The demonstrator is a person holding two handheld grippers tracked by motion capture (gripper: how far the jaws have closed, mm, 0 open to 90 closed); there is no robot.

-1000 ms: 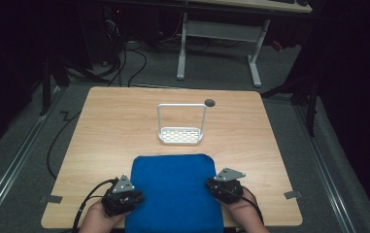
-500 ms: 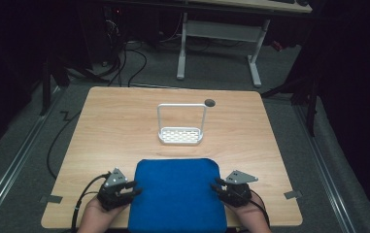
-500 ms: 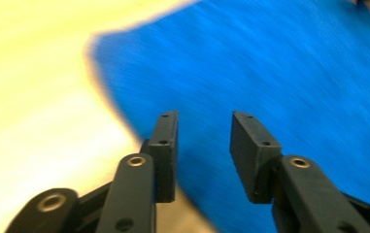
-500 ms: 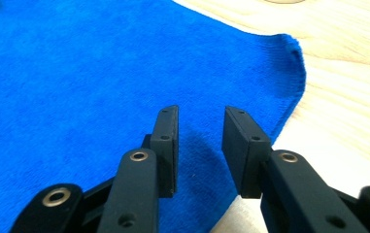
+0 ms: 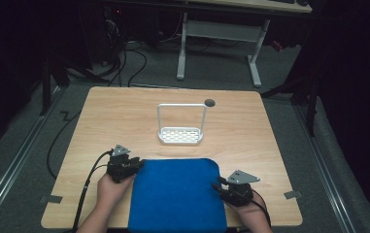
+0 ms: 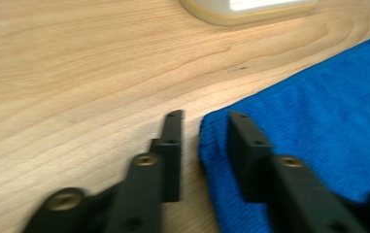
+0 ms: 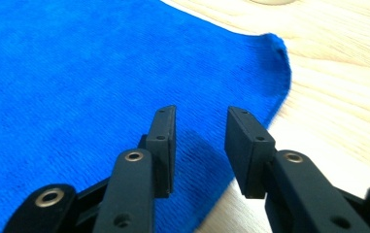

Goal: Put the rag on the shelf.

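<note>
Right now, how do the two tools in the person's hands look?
Both are black. The left tool and right tool each carry a grey three-cornered plate on top and trail a black cable. Their jaws are flat black bars on arms with round brass-coloured fittings. No sleeves are visible on the forearms.

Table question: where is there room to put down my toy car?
The table is bare wood left of the white rack, right of it toward the far right corner, and in the strip between rack and blue cloth. The near edge is crowded: cloth, left gripper at its far left corner, right gripper at its right edge.
</note>
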